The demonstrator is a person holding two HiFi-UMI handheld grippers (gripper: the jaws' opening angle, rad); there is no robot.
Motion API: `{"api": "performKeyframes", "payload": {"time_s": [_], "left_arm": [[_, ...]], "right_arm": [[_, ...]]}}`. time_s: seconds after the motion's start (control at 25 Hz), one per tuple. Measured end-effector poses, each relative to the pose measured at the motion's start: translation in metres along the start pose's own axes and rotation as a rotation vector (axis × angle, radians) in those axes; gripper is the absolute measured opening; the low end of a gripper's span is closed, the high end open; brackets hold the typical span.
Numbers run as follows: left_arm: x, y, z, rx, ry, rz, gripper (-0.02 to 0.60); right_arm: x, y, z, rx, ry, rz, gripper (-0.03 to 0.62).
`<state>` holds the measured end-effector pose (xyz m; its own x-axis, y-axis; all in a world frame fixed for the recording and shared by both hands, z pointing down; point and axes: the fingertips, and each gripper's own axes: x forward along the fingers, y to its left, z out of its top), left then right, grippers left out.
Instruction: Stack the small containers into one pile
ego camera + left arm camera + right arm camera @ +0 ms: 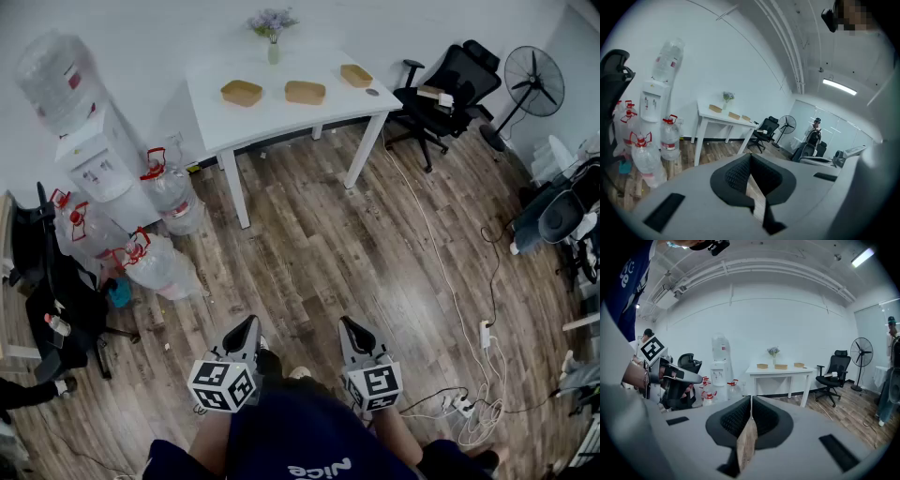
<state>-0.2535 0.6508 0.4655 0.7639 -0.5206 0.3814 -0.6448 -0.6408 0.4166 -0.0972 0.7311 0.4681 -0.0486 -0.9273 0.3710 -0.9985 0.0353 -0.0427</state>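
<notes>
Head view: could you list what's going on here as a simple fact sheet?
items: three small containers, side by side, unstacked
surface: white table, across the room from the person
left claw: shut, empty
right claw: shut, empty
also on table: flower vase
nearby: water dispenser, office chair

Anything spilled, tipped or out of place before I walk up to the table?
Nothing spilled or tipped. The three containers sit upright in a spaced row on the table, none stacked. Only oddity: a loose white cable trails across the floor right of the table; it could trip you.
</notes>
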Motion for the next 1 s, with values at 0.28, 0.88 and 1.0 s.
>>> {"api": "performKeyframes", "payload": {"time_s": [0.28, 0.88, 1.0], "left_arm": [[0.019, 0.026, 0.031, 0.018, -0.02, 0.003, 0.015], [0.069, 0.08, 0.095, 0.095, -0.019, -0.202, 0.015], [0.074, 0.085, 0.101, 0.086, -0.021, -0.201, 0.015]], "right_arm": [[0.03, 0.009, 0.018, -0.02, 0.009, -0.01, 0.051], [0.114, 0.026, 0.044, 0.101, -0.045, -0.104, 0.054], [0.124, 0.027, 0.041, 0.095, -0.007, -0.087, 0.054]]}}
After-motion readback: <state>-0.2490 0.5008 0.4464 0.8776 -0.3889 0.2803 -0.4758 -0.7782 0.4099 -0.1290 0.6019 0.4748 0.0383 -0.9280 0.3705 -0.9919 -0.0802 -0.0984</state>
